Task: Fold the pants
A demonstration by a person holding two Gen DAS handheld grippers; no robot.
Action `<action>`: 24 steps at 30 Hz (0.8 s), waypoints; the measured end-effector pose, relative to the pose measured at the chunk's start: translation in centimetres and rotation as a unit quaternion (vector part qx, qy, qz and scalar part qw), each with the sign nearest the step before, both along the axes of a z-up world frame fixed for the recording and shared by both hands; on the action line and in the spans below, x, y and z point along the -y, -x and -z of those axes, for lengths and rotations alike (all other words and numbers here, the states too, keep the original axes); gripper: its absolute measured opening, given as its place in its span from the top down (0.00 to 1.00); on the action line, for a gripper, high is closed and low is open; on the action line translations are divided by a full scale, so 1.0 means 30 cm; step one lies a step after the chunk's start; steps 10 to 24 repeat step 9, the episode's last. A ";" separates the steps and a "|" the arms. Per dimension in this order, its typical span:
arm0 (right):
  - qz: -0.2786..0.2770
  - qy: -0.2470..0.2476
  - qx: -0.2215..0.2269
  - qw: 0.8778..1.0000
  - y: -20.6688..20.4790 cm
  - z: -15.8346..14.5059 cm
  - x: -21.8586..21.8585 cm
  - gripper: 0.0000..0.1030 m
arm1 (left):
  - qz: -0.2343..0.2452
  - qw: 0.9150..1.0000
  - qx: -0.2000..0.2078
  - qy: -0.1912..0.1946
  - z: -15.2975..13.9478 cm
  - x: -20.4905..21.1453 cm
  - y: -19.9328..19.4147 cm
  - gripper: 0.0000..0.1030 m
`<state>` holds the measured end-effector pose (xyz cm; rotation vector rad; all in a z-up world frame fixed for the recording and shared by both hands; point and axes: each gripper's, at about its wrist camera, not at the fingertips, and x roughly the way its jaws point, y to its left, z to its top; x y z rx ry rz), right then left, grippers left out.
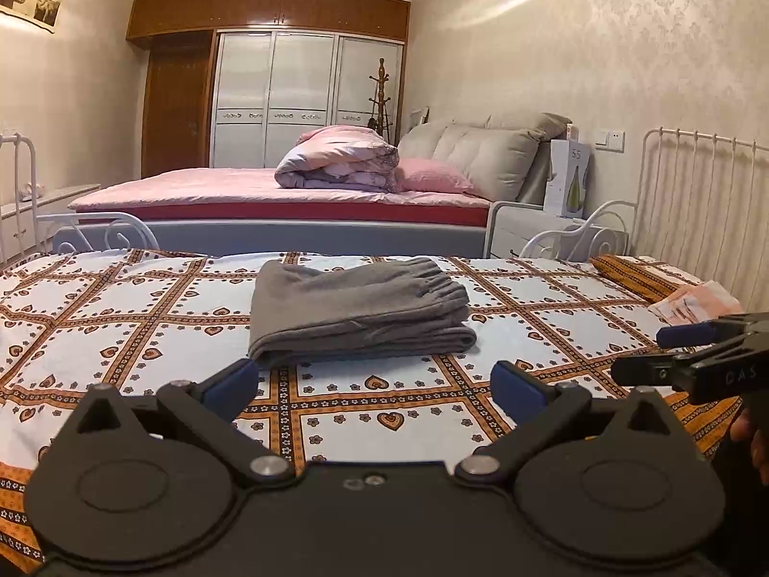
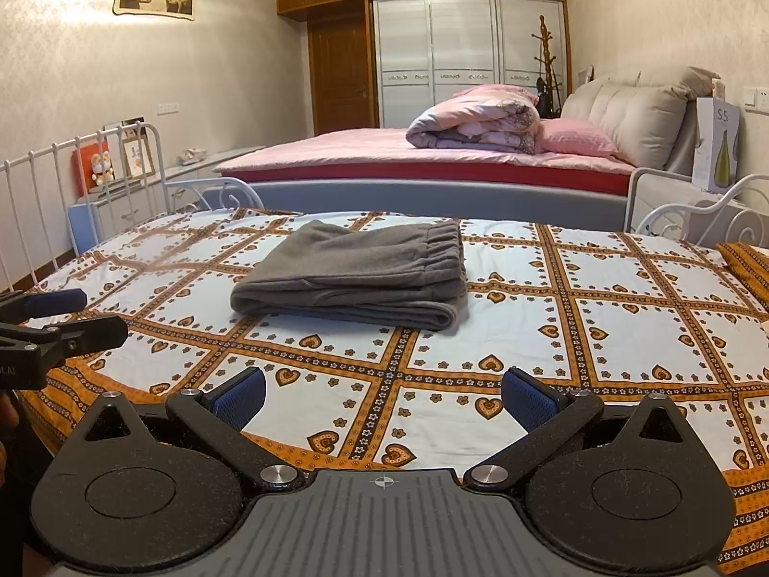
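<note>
The grey pants (image 1: 360, 312) are seen folded into a compact stack on the patterned bedspread (image 1: 120, 327), at twelve o'clock from the left gripper (image 1: 375, 380), whose fingers are spread wide and empty. The right gripper (image 2: 382, 396) is likewise held wide, clear of the cloth. The fabric is judged soft, light and limp; the thick folded edge at six o'clock would best be gripped.

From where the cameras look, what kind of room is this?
Most likely a home bedroom: a large pink-sheeted bed with a padded beige headboard, a white sliding-door wardrobe, and folded grey pants on a patterned daybed cover.
</note>
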<state>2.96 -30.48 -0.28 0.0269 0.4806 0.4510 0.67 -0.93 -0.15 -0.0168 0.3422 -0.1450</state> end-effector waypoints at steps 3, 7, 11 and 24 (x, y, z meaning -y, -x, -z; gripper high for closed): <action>0.000 0.000 0.000 1.000 0.000 0.000 0.000 0.00 | -0.002 1.000 0.003 0.001 -0.003 -0.001 0.002 0.06; 0.003 -0.004 0.001 1.000 -0.001 0.000 0.005 0.00 | 0.006 1.000 0.002 0.000 -0.003 0.008 0.002 0.06; 0.004 -0.006 -0.001 1.000 -0.001 0.001 0.008 0.00 | 0.008 1.000 0.005 -0.002 -0.004 0.011 0.004 0.06; 0.004 -0.006 -0.001 1.000 -0.001 0.001 0.008 0.00 | 0.008 1.000 0.005 -0.002 -0.004 0.011 0.004 0.06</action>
